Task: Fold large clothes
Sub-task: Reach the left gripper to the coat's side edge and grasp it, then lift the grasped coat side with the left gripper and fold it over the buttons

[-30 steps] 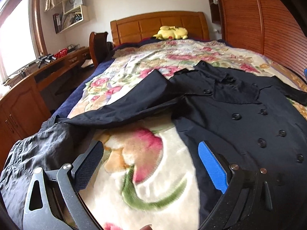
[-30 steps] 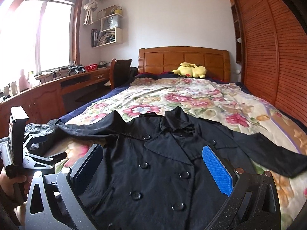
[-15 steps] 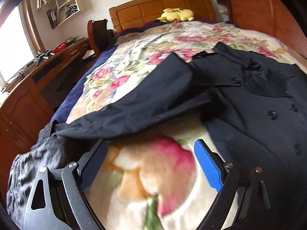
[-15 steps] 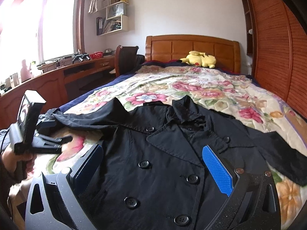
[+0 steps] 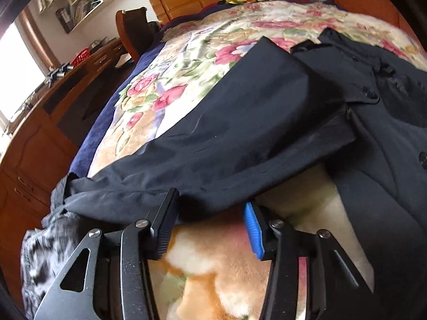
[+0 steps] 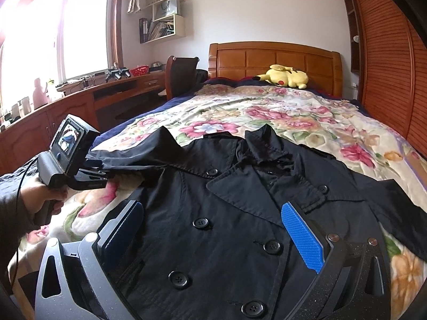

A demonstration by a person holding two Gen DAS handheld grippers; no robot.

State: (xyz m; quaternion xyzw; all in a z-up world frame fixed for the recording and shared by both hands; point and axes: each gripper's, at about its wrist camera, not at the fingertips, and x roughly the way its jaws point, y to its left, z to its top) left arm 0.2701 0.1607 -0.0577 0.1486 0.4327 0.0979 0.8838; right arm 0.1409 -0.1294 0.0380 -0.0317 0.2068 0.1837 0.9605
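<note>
Black double-breasted coat [image 6: 226, 226] spread face up on floral blanket [image 6: 280, 114] across bed, collar toward headboard [image 6: 275, 56]. One sleeve [image 5: 213, 154] stretched out sideways to bed edge. Left gripper [image 5: 210, 213] low at sleeve hem, jaws apart either side of cloth, not pinching. Right gripper [image 6: 213, 226] above coat front, spread wide, holding nothing. Yellow plush [image 6: 288, 76] by headboard.

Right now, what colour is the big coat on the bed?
Black. The coat shows best in the right wrist view, buttons facing up.
</note>
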